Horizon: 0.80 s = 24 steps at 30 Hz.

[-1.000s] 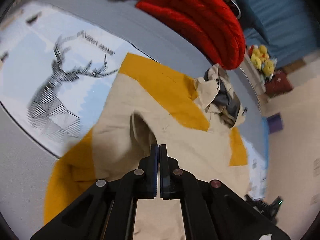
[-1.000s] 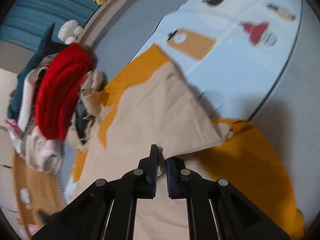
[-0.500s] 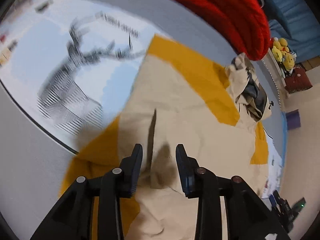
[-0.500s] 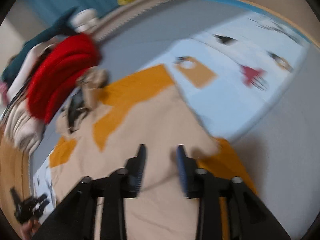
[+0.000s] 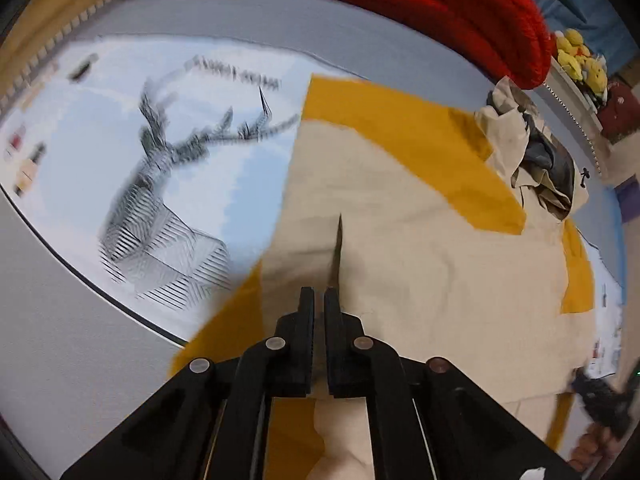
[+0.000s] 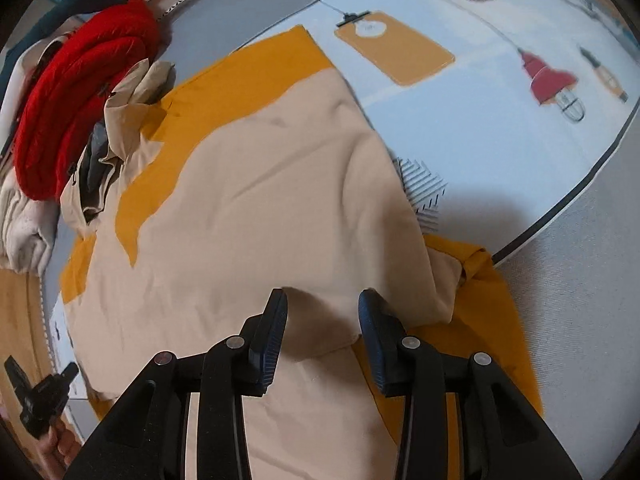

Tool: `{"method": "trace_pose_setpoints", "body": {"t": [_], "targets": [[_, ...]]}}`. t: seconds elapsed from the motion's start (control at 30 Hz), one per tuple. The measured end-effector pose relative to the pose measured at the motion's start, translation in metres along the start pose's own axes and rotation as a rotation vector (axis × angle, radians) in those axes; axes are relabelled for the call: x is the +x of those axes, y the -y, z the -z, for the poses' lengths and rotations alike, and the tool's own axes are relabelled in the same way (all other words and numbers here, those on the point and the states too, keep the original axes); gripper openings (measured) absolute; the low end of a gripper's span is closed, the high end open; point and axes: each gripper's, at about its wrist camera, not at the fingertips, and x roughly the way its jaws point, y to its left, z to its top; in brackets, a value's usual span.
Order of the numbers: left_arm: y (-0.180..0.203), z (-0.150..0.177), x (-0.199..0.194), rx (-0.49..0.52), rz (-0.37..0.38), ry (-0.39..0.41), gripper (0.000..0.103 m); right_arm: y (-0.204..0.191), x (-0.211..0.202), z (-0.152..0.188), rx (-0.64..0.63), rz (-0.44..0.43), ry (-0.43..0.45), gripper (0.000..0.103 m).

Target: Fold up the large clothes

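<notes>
A large beige and mustard-yellow jacket (image 5: 420, 248) lies spread on the bed, its hood (image 5: 536, 160) bunched at the far end. My left gripper (image 5: 319, 300) points down at the beige panel. Its jaws are closing and pinch a raised ridge of beige cloth that runs away from the tips. In the right wrist view the same jacket (image 6: 260, 200) fills the middle. My right gripper (image 6: 322, 304) hovers open over the near edge of the beige panel, with only flat cloth below. A yellow sleeve (image 6: 492, 320) lies just to its right.
A red padded garment (image 5: 440, 4) and pale folded clothes (image 6: 20, 220) are piled past the hood. The bed cover shows a deer print (image 5: 160, 200) and lamp prints (image 6: 552, 76), with a grey border (image 6: 580, 280). A hand holds a black device (image 6: 36, 400) at the bed's edge.
The left jaws opened over the jacket, then closed again on a ridge of beige cloth. The right jaws went from shut to open. Both grippers sank closer to the jacket.
</notes>
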Motion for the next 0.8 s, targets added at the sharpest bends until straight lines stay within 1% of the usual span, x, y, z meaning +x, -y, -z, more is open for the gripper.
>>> {"method": "trace_pose_setpoints", "body": {"t": [0.03, 0.1, 0.13, 0.17, 0.2, 0.23, 0.27, 0.3, 0.33, 0.4, 0.43, 0.47, 0.5, 0.57, 0.6, 0.67, 0.7, 0.73, 0.8], "targets": [[0.006, 0.000, -0.011, 0.022, 0.012, 0.034, 0.004, -0.005, -0.008, -0.001, -0.017, -0.002, 0.040, 0.039], [0.018, 0.003, -0.021, 0.066, 0.052, 0.060, 0.005, -0.016, -0.020, -0.001, -0.069, -0.022, 0.098, 0.039], [0.024, 0.006, -0.019, 0.090, 0.084, 0.041, 0.006, -0.020, -0.022, -0.001, -0.095, -0.028, 0.113, 0.039], [0.029, 0.009, -0.012, 0.104, 0.100, 0.012, 0.007, -0.025, -0.021, 0.000, -0.116, -0.032, 0.114, 0.039], [0.035, 0.013, 0.002, 0.124, 0.115, -0.046, 0.011, -0.026, -0.016, 0.000, -0.129, -0.032, 0.095, 0.039], [0.039, 0.019, 0.021, 0.147, 0.105, -0.119, 0.017, -0.027, -0.010, 0.001, -0.131, -0.026, 0.071, 0.039], [0.040, 0.025, 0.034, 0.157, 0.076, -0.162, 0.018, -0.024, 0.000, 0.004, -0.133, -0.005, 0.026, 0.039], [0.037, 0.031, 0.046, 0.160, 0.023, -0.198, 0.018, -0.019, 0.013, 0.007, -0.130, 0.042, -0.037, 0.039], [0.037, 0.033, 0.046, 0.161, 0.010, -0.192, 0.017, -0.013, 0.017, 0.008, -0.112, 0.047, -0.055, 0.039], [0.046, 0.030, 0.032, 0.192, 0.002, -0.155, 0.017, -0.009, 0.011, 0.007, -0.087, 0.020, -0.034, 0.039], [0.049, 0.028, 0.022, 0.201, 0.025, -0.111, 0.017, -0.013, 0.006, 0.006, -0.114, 0.023, -0.017, 0.039], [0.050, 0.027, 0.017, 0.202, 0.039, -0.084, 0.018, -0.015, 0.003, 0.005, -0.137, 0.019, 0.004, 0.039], [0.050, 0.027, 0.018, 0.203, 0.031, -0.076, 0.021, -0.016, 0.002, 0.004, -0.155, 0.021, 0.018, 0.039], [0.044, 0.033, 0.038, 0.202, -0.030, -0.154, 0.022, -0.006, 0.011, 0.003, -0.130, 0.052, -0.030, 0.039], [0.042, 0.035, 0.044, 0.199, -0.049, -0.184, 0.021, 0.000, 0.012, 0.004, -0.089, 0.040, -0.053, 0.039], [0.045, 0.033, 0.035, 0.196, -0.057, -0.155, 0.021, -0.004, 0.002, 0.002, -0.083, 0.037, -0.028, 0.039], [0.051, 0.028, 0.023, 0.207, -0.048, -0.112, 0.020, -0.011, -0.008, 0.001, -0.118, 0.044, 0.009, 0.039], [0.057, 0.024, 0.007, 0.222, -0.032, -0.052, 0.020, -0.015, -0.018, 0.000, -0.148, 0.044, 0.046, 0.039], [0.066, 0.020, -0.019, 0.234, -0.023, 0.042, 0.022, -0.033, -0.049, 0.000, -0.228, 0.037, 0.159, 0.039]]}}
